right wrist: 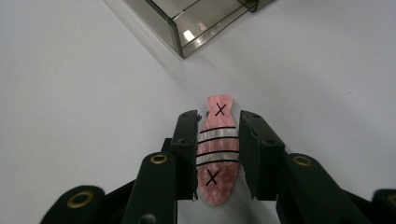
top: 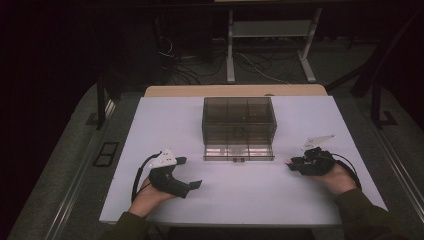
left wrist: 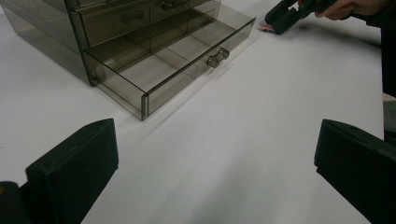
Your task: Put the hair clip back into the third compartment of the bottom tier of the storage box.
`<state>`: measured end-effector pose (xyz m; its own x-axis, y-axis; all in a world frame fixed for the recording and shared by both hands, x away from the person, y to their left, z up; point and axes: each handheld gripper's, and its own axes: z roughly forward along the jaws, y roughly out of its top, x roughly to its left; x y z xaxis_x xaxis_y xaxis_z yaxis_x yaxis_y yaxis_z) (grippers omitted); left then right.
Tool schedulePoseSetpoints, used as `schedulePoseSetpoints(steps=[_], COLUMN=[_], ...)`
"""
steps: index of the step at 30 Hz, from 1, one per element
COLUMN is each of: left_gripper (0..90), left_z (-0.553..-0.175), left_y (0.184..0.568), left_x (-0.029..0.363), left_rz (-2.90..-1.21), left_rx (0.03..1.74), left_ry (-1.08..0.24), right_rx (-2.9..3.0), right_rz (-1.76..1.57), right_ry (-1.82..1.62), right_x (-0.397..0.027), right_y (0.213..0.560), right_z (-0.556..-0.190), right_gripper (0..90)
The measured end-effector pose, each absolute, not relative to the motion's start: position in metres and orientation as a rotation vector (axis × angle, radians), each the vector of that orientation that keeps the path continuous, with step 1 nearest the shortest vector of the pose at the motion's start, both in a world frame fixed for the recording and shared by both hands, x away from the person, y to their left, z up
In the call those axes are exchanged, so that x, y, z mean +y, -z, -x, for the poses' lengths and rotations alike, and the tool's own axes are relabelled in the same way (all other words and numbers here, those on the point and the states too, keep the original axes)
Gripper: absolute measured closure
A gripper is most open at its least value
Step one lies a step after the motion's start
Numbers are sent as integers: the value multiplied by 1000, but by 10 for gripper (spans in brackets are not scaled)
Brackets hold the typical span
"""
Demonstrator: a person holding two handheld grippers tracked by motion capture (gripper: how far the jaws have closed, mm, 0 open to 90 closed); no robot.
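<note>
White table [top: 235, 195], lit from above; dark floor around it. Smoked clear drawer box [top: 239, 120] sits at 12 o'clock from table centre, its bottom drawer [top: 238, 151] pulled out toward the person, small knob [left wrist: 217, 56] on the front.

Left gripper [top: 189, 172] at 8 o'clock, held by the left hand [top: 149, 196], jaws spread wide with nothing between them; bare table beneath.

Right gripper [top: 292, 164] at 4 o'clock, in the right hand [top: 340, 179], low over the table, tips pointing toward 9 o'clock. Its jaws sit narrow, one on each side of a pink fish-shaped piece [right wrist: 217, 149] marked with black stripes and two crosses. Pads touch or nearly touch its edges; firm grip cannot be told. The piece lies just beside the open drawer's right front corner, apart from it.
</note>
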<state>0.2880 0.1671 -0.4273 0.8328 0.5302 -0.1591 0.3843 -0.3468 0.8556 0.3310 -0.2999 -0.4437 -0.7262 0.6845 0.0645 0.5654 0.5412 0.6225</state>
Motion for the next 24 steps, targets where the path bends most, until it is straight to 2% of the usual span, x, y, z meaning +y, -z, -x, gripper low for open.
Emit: schedulePoseSetpoints(steps=[24], left_gripper=[0], left_z=[-290], left_y=[430], left_x=[169], left_rz=[-1981], left_rx=[663], left_ry=[-187], right_rx=[2559], right_rz=[-1093], right_ry=[-1039], right_x=[-307], right_y=[433], right_z=[-329], right_gripper=[680])
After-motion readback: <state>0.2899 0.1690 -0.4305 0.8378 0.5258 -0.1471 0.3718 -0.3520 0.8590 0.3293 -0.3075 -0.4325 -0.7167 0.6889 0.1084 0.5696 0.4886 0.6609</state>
